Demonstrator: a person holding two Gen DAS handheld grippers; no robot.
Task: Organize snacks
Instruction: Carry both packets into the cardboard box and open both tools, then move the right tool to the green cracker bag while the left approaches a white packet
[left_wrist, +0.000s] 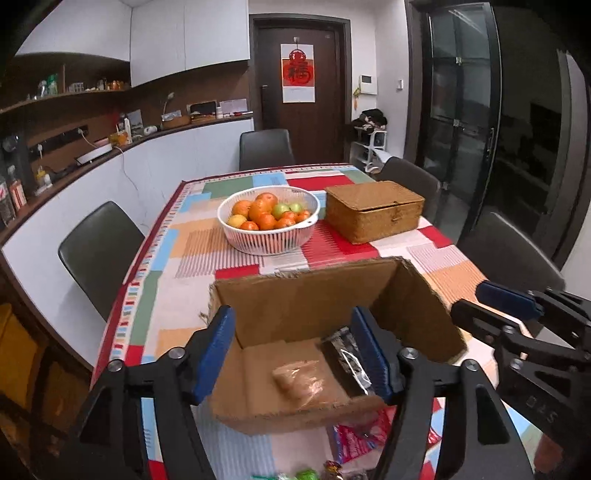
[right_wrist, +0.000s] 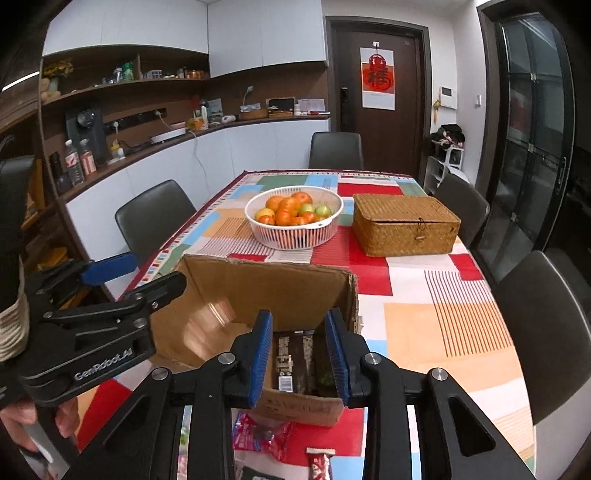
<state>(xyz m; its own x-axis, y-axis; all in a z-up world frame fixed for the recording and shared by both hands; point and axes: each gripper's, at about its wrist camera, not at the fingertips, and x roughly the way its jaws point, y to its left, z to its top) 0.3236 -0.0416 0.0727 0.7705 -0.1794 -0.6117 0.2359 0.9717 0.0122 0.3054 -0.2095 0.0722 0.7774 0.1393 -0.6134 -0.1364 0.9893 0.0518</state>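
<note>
1. At the near edge of the table (right_wrist: 443, 317) I see loose snack packets: a red-and-white packet (right_wrist: 258, 435) just in front of the cardboard box (right_wrist: 258, 284), a small red bar (right_wrist: 319, 465) beside it, and green wrappers (left_wrist: 306, 474) at the very bottom of the left view.
2. My left gripper (left_wrist: 295, 354) hangs over the box with its blue fingers (left_wrist: 214, 354) apart and nothing between them.
3. My right gripper (right_wrist: 299, 354) also hangs over the box; its fingers (right_wrist: 260, 354) stand narrowly apart, framing a dark packet below, and I see no contact with it.
4. Inside the open-topped box, on its floor, lie a pale brown bag (left_wrist: 303, 376) and, just beside it toward the right wall, a dark printed packet (left_wrist: 347, 358).
5. Beyond the box, toward the middle of the table, a white slatted basket (right_wrist: 295, 236) holds oranges and green fruit.
6. Next to it, toward the table's right edge, sits a closed woven box (right_wrist: 406, 229).
7. Dark chairs (right_wrist: 155, 218) stand around the table.
</note>
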